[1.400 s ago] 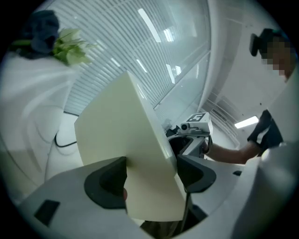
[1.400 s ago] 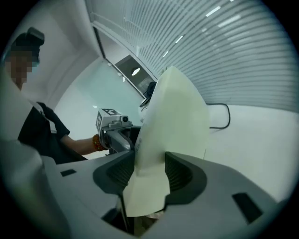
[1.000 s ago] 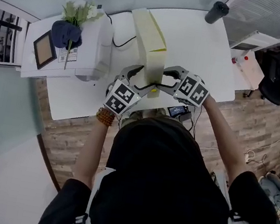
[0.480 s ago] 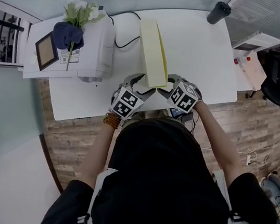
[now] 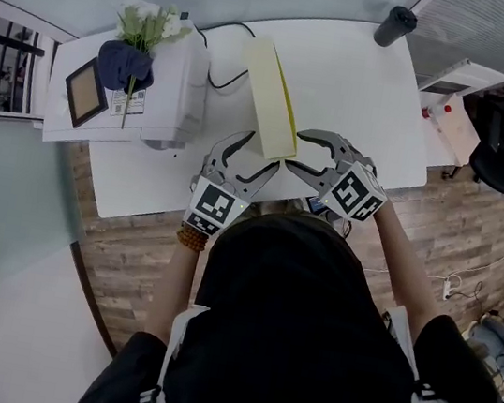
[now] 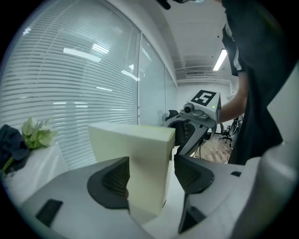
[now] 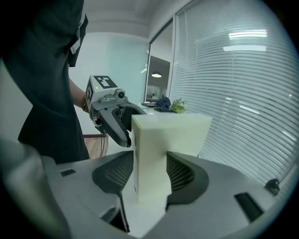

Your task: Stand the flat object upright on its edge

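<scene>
Wood-plank floor (image 5: 121,251) at the near side, under the person in a dark top (image 5: 305,347); white table (image 5: 366,81) beyond it.

Left gripper (image 5: 262,153): at the table's near edge, marker cube towards the person. Its fingers (image 6: 114,179) stand well apart and have just been closing a little. The yellow block passes between them; one pad lies at its face, the other is clear of it, so there is no clamp.

Right gripper (image 5: 296,152): facing the left one across the block's near end. Its fingers (image 7: 182,175) have just been opening and stand loosely either side of the block.

Yellow block (image 5: 270,99): flat, pale yellow slab, standing upright on its long edge on the table, running away from the grippers.

White box unit (image 5: 172,79): left of the block. On it are a picture frame (image 5: 85,92), a dark blue bundle (image 5: 122,63) and white flowers (image 5: 147,23).

Black cable (image 5: 217,75): between unit and block.

Dark cylinder (image 5: 394,24): far right corner of the table
</scene>
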Demonstrator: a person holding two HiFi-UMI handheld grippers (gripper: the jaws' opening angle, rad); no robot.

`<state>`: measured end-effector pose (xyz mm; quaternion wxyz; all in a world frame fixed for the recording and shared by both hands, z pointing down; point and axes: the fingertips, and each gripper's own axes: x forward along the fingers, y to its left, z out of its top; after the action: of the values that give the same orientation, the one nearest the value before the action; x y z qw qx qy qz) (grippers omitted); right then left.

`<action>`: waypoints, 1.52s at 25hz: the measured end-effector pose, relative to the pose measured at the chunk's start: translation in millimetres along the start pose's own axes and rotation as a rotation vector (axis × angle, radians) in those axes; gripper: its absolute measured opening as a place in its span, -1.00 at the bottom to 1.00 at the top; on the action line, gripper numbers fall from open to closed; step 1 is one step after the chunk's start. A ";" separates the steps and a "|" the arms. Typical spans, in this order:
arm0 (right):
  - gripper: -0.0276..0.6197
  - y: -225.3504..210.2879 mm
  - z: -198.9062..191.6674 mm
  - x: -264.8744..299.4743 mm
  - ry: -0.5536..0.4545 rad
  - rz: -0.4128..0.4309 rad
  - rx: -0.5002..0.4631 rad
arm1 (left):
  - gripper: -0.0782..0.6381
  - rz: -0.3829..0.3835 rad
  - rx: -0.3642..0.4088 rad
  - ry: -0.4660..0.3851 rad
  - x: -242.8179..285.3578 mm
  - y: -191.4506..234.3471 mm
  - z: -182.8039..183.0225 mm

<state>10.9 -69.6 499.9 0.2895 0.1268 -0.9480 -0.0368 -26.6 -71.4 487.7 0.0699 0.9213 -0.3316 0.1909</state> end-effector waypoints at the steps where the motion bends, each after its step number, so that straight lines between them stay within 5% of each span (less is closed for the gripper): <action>1: -0.30 -0.6 7.7 -3.8 -0.012 -0.006 -0.010 | 0.06 -0.006 0.022 -0.002 -1.1 -2.0 7.0; 16: -0.31 -19.2 10.2 3.7 -0.017 -0.090 -0.002 | 0.01 0.019 0.031 -0.030 11.9 13.1 17.1; 22: -0.35 -22.5 16.5 -11.0 -0.126 -0.149 0.022 | -0.04 0.146 0.015 -0.087 4.9 13.5 20.1; 29: -0.52 -13.8 23.9 -59.1 -0.318 -0.295 0.123 | -0.30 0.330 -0.132 -0.186 -34.1 3.7 28.9; 34: -0.63 0.9 7.8 -65.0 -0.309 -0.316 0.170 | -0.51 0.440 -0.192 -0.205 -45.0 -17.3 26.6; 38: -0.71 14.8 11.0 -62.7 -0.353 -0.359 0.166 | -0.71 0.474 -0.143 -0.191 -56.7 -33.1 18.9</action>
<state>51.7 -39.0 459.0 0.0974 0.3078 -0.9459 -0.0314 -39.8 -17.6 447.7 0.0565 0.8244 -0.5559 0.0904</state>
